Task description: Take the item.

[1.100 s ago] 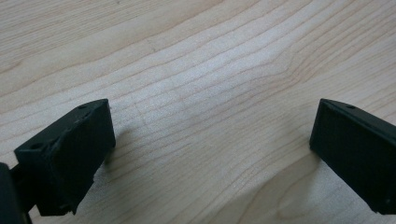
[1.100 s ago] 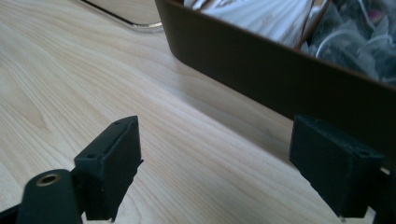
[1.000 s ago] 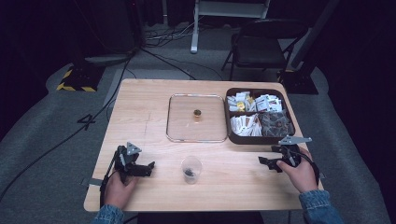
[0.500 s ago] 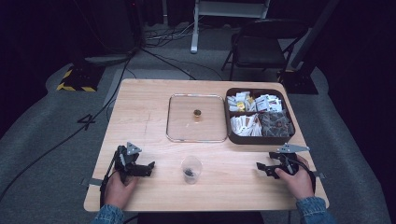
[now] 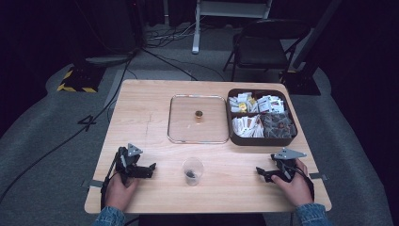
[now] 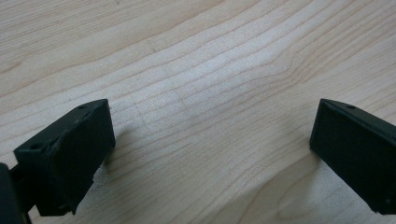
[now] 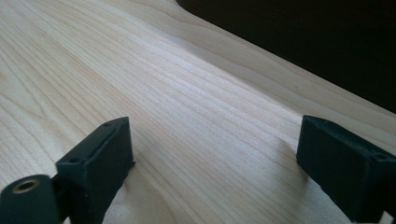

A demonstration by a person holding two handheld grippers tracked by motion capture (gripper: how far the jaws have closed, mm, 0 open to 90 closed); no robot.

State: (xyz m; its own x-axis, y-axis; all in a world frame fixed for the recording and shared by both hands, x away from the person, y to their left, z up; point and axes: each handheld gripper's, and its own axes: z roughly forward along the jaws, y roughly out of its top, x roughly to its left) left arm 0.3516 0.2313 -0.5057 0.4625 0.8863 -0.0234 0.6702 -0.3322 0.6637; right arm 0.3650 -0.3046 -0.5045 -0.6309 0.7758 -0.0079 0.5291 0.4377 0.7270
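My left gripper (image 5: 149,169) rests on the wooden table (image 5: 146,113) near its front left, held by a hand. It is open, its jaws wide apart over bare wood (image 6: 210,126). My right gripper (image 5: 261,172) lies near the front right edge, also open, with only wood grain (image 7: 210,140) between its jaws. Between the two stands a small clear plastic cup (image 5: 192,171) with something dark at its bottom. A clear square lid (image 5: 197,118) with a small brown knob lies at the table's middle. To its right sits a dark tray (image 5: 261,116) of packets.
A folding chair (image 5: 263,47) and a white stand (image 5: 230,9) are behind the table. Cables run over the grey floor at the left. The dark tray wall (image 7: 303,37) lies just beyond my right gripper.
My right gripper has come down and back toward the front edge of the table. The left gripper has stayed where it was.
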